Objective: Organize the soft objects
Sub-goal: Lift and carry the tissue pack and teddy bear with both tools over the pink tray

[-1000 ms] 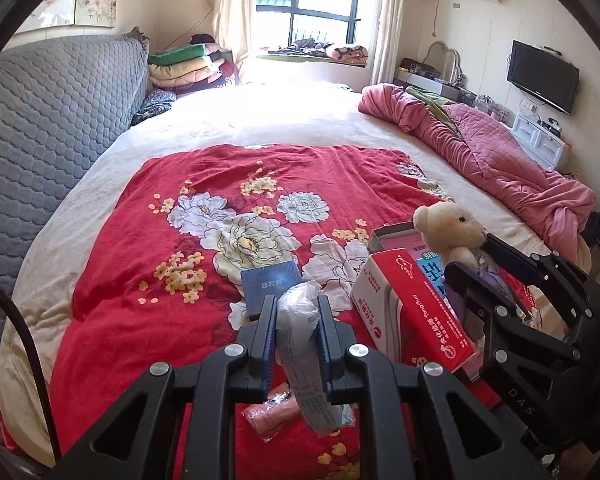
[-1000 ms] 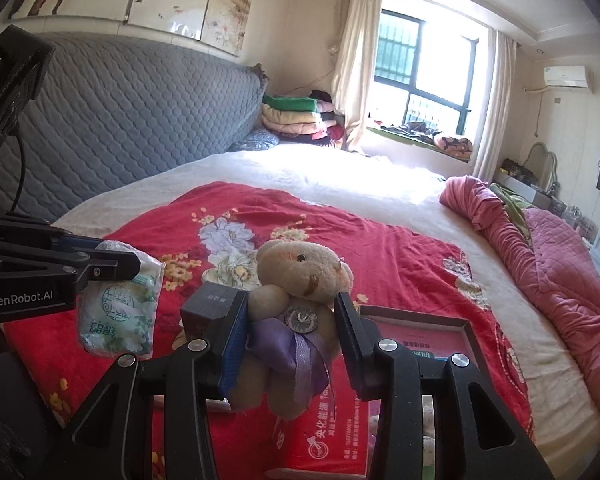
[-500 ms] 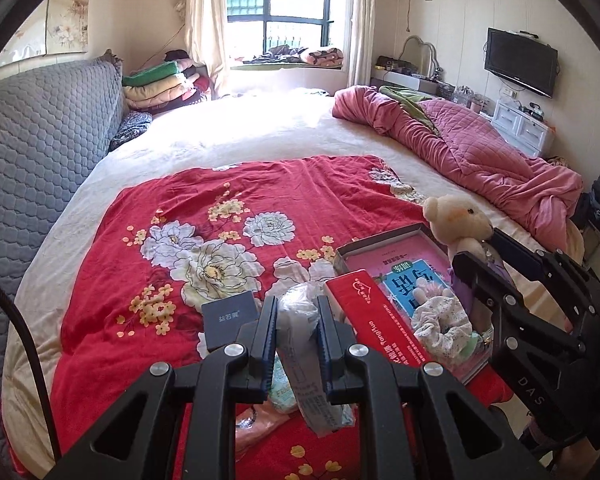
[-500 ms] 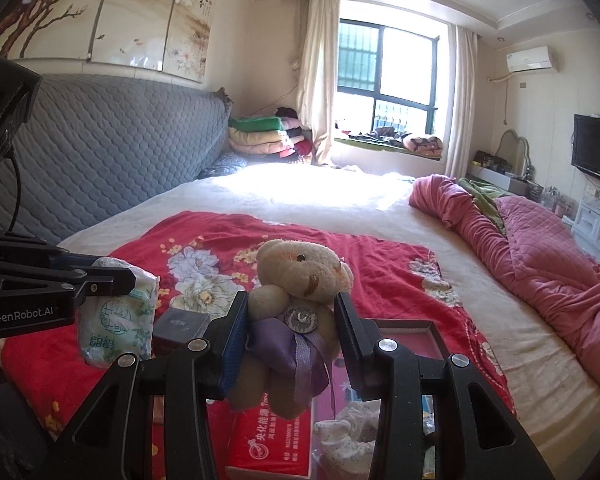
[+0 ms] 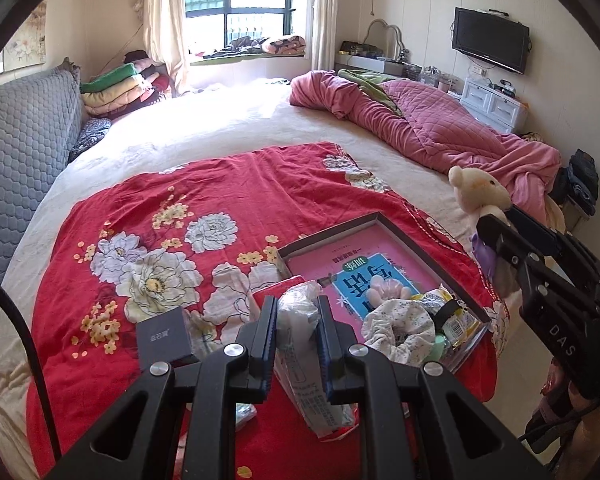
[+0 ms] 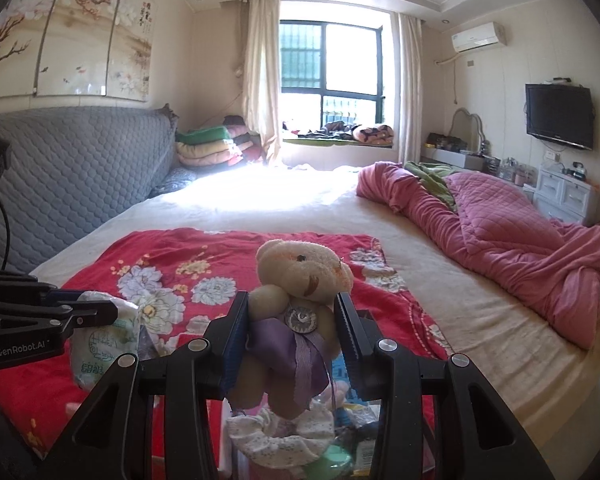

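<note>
Left gripper [image 5: 296, 336] first: jaws clamped on a soft tissue pack [image 5: 300, 320], pack's long axis running fwd-and-down out past the fingertips, hanging over the red floral cloth [image 5: 180, 208]. Just right of it and a bit ahead sits the open box tray [image 5: 332, 232] w/ a floral scrunchie [image 5: 396, 328] and snack packets inside. Further right, right gripper [image 6: 292, 328] is squeezed around the teddy bear [image 6: 300, 280], bear upright, head above the jaws, hovering over the tray's near end; scrunchie [image 6: 276, 436] directly below. Right looks closer to a drop; left needs a short shift rightward, I'd say.
</note>
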